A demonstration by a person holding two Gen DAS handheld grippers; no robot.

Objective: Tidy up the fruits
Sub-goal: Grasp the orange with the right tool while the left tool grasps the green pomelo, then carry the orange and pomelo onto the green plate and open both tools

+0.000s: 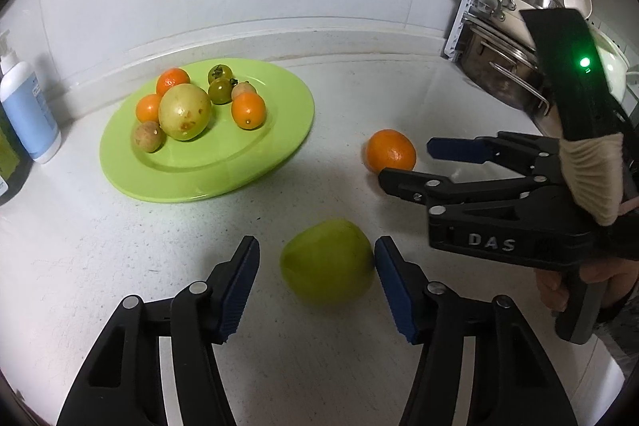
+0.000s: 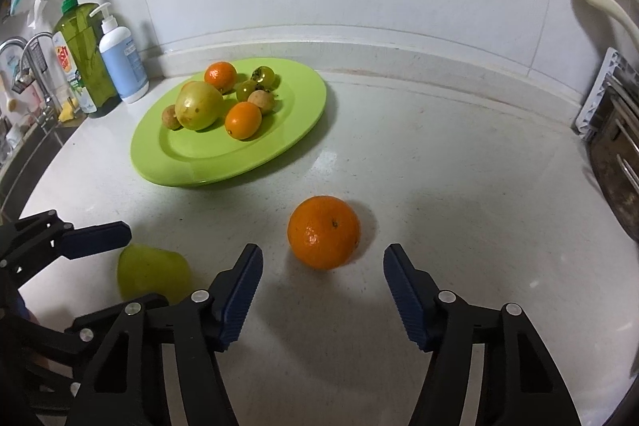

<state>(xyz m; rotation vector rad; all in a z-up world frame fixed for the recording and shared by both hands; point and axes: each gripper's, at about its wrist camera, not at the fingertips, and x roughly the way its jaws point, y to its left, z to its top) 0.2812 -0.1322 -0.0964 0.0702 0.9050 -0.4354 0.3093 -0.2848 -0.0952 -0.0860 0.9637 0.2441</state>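
A green apple point(image 1: 327, 262) lies on the white table point(image 1: 159, 266) at lower centre of the left wrist view, between the spread fingers of the left hand-held gripper point(image 1: 315, 282), its right side against the right blue pad; it looks blurred, and which way its stem points cannot be told. The right hand-held gripper point(image 2: 323, 290) is open too, with one loose orange point(image 2: 324, 232) on the table just ahead of its tips, apart from both pads, its stem dimple facing up. The green plate point(image 1: 255, 162), an oval whose long axis runs from lower left to upper right, carries eight fruits in the left view: one large yellow-green fruit point(image 1: 184, 111), three small oranges, two green tomatoes and two brownish fruits. The right view shows only two of those oranges, one hidden behind the big fruit. Only the right view shows the tap point(image 2: 24, 54) and green pump bottle point(image 2: 82, 38) at upper left; only the left view shows the steel pots point(image 1: 507, 66) at upper right.
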